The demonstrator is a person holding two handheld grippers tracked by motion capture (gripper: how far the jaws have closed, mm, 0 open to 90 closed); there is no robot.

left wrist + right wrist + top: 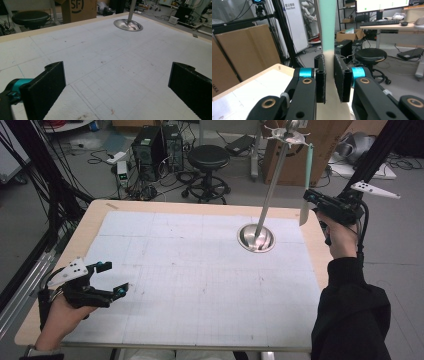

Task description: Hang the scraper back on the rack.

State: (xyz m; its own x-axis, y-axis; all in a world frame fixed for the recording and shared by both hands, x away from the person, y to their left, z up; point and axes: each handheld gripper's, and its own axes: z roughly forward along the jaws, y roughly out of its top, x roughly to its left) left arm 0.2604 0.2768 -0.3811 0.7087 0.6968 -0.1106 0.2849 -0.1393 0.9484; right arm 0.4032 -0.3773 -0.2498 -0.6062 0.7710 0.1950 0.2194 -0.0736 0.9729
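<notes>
Flat mint-and-cream spatula (pixel 328 27) in right gripper (pixel 329 75)

Grey floor (pixel 235 175) (black stool (pixel 208 157))

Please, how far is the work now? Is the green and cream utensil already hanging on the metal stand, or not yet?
Not yet. Done: the right tongs are shut on the green and cream utensil, lifted off the table. In hand: it hangs near the top of the metal stand, apparently for hanging there. Left: hooking it on and letting go. The left tongs are open and empty.
</notes>
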